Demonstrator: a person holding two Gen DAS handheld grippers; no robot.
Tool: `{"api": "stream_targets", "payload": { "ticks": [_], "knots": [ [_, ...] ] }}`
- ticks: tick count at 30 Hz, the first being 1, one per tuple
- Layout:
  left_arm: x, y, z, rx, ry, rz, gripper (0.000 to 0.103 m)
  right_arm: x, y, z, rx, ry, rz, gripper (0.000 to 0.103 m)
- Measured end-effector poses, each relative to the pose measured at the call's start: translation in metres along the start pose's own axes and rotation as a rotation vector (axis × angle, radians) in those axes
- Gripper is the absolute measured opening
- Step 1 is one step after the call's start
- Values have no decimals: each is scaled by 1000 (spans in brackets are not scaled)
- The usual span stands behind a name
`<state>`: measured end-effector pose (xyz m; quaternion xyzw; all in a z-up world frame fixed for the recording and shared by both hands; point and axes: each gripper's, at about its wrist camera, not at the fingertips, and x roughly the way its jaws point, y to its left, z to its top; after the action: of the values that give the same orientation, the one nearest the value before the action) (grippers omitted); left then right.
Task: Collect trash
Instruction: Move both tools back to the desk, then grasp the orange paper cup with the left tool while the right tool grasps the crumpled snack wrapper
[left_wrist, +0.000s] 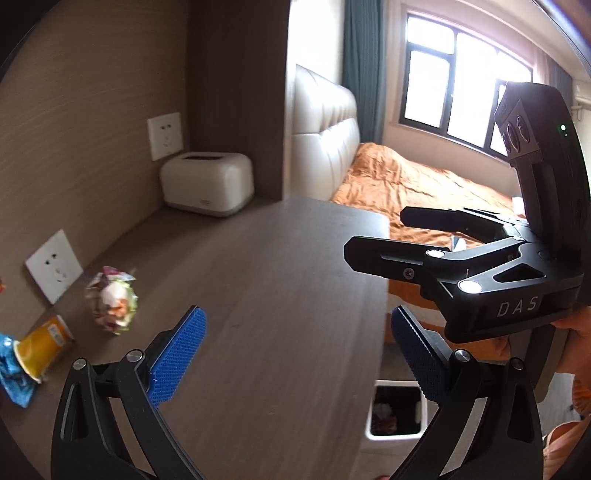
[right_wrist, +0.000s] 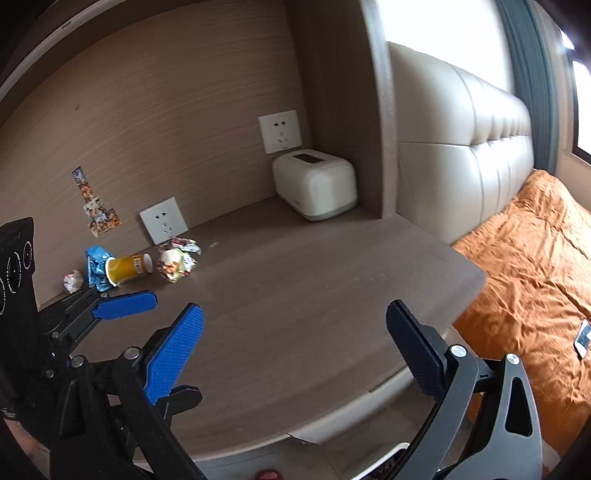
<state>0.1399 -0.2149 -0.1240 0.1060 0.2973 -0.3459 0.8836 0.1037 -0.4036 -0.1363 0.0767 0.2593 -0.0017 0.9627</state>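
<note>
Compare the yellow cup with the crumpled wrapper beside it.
The cup keeps its rigid, smooth shape and lies on its side; the wrapper is crushed into a wrinkled ball. The cup is plain yellow with a white rim; the wrapper is multicoloured. Both lie on the desk near the wall, ungrasped.

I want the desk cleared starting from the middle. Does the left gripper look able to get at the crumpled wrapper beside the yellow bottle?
Probably yes. The left gripper is open and empty, with bare desk between it and the crumpled wrapper. Nothing blocks the way.
</note>
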Motion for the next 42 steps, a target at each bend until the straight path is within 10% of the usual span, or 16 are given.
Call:
{"api": "stream_targets", "payload": {
  "ticks": [15, 34, 38, 39, 42],
  "knots": [
    [-31, 151, -6, -41, 6, 237, 98, 109, 122, 50, -139, 54, 193, 98],
    [30, 249, -42, -8, 194, 181, 97, 216, 161, 47, -119, 190, 150, 98],
    [38, 256, -55, -19, 256, 171, 60, 228, 166, 39, -134, 225, 134, 90],
    [36, 257, -55, -35, 248, 154, 49, 229, 167, 36, -141, 231, 140, 71],
    [36, 253, -56, -34, 248, 186, 43, 234, 172, 27, -179, 262, 133, 56]
  ]
}}
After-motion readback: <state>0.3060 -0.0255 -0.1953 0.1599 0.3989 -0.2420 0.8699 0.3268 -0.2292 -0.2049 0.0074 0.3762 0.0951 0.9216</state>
